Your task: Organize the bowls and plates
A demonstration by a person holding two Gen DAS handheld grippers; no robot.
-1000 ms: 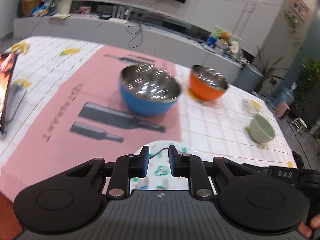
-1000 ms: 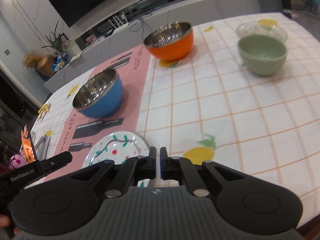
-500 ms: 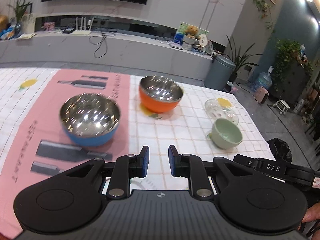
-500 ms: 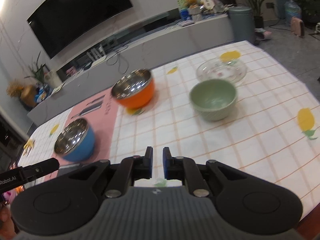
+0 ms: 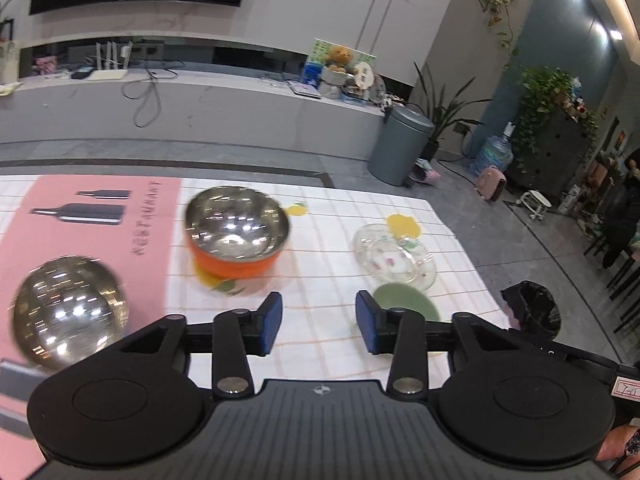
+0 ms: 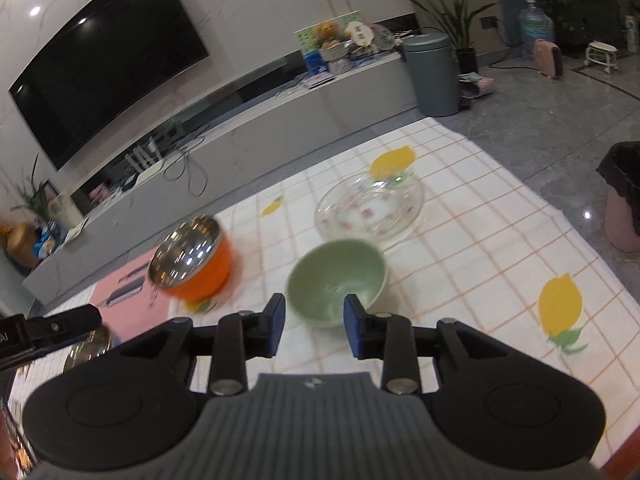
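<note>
Behind the table runs a long grey media bench (image 5: 192, 100) under a dark wall television (image 6: 108, 80), with a grey bin (image 5: 400, 146) and potted plants at its right end. On the table a white checked cloth with lemon prints (image 6: 500, 248) covers most of the surface, and a pink placemat (image 5: 88, 224) printed with bottles lies toward the left side. An orange bowl with a steel lining (image 5: 236, 232) stands upright just off the placemat's edge, and a second steel-lined bowl (image 5: 68, 312) sits on the placemat to its left, blurred in the left wrist view. Toward the right, a clear glass dish (image 6: 370, 210) rests near the far edge of the cloth, and a green bowl (image 6: 338, 282) stands just in front of it, close to but apart from it. The right gripper (image 6: 314, 330) hangs low before the green bowl with its fingers spread wide and holding nothing; the bowl's near rim shows between the blue pads. The left gripper (image 5: 318, 328) is likewise spread wide and empty above bare cloth, the orange bowl ahead to its left and the green bowl partly hidden behind its right finger.
</note>
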